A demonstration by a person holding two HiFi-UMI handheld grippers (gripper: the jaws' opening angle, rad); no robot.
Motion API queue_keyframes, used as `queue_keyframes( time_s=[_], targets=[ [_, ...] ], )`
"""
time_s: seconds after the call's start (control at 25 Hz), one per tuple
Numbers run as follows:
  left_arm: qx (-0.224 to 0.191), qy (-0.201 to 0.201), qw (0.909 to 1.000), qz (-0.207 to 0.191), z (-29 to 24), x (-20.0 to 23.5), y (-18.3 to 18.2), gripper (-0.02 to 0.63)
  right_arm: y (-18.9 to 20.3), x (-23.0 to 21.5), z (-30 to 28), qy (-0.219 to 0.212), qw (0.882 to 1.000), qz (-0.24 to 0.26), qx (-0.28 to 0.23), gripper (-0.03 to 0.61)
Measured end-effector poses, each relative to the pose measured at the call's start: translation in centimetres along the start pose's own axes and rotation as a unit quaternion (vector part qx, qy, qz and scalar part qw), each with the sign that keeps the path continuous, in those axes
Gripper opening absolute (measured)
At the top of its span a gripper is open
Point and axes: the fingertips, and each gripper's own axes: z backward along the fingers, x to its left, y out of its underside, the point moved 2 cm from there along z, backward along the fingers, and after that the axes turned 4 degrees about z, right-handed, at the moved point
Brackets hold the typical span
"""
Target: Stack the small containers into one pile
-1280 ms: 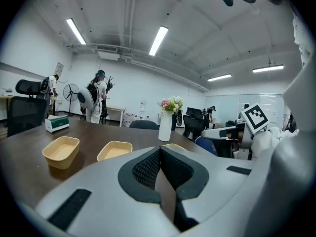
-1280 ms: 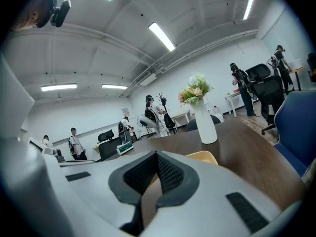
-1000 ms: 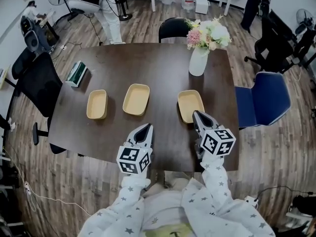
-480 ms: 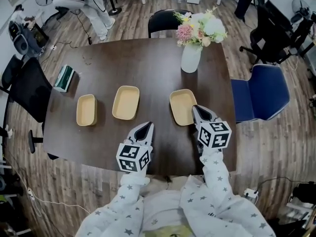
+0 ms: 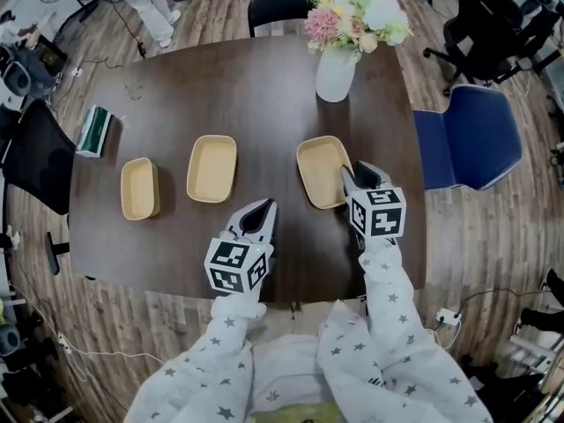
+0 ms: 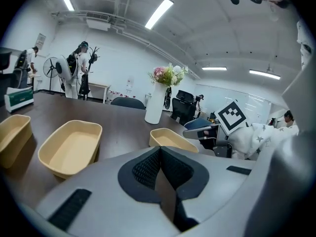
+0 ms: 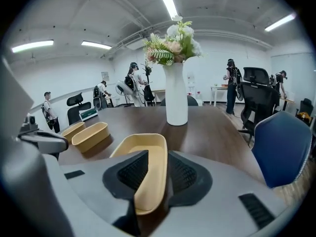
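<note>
**Right claw on the right container's wall, left claw idle, nothing stacked yet**

On the dark table [image 5: 256, 86], left to right:

- A green box [image 5: 92, 130] lies near the left edge. It is not part of the task.
- Three tan containers lie in a row, all flat on the table and well apart. These are the left container [image 5: 139, 188], the middle container [image 5: 211, 167] and the right container [image 5: 322, 172]. No pile is started.
- The left gripper [image 5: 263, 206] hangs over the near edge, below and just right of the middle container. Its jaws are pressed together with nothing between them. It looks parked, probably so the other hand can work first.
- The right gripper [image 5: 356, 174] sits at the right container's near right side. Its jaws are narrowed over that container's right long wall, one pad inside and one outside, and they look clamped on it. Gripping by the rim makes sense because it leaves the tray's bottom free to drop into another tray.
- Further right, a white vase of flowers [image 5: 335, 73] stands behind the right container. A blue chair [image 5: 467, 139] stands beside the table.

What each view adds:

- The head view gives the spacing of the row, but the marker cube hides the grip.
- The right gripper view shows the wall between the pads. The container's base looks to be on the table, so it is not lifted.
- The left gripper view confirms its jaws are empty and looks across all three trays.
</note>
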Motion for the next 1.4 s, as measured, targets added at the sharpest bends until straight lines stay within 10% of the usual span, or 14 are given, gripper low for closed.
queue_keyframes(
  time_s=[0.68, 1.4],
  targets=[
    [0.012, 0.0, 0.9999, 0.011, -1.1, 0.2, 0.8, 0.025, 3.3, -0.6, -3.0, 0.012, 0.995, -0.044, 0.087, 0.061],
    [-0.04, -0.054, 0.9976, 0.017, 2.2, 1.4, -0.9, 0.025, 1.6, 0.3, -1.2, -0.003, 0.987, -0.156, 0.048, 0.034]
  ],
)
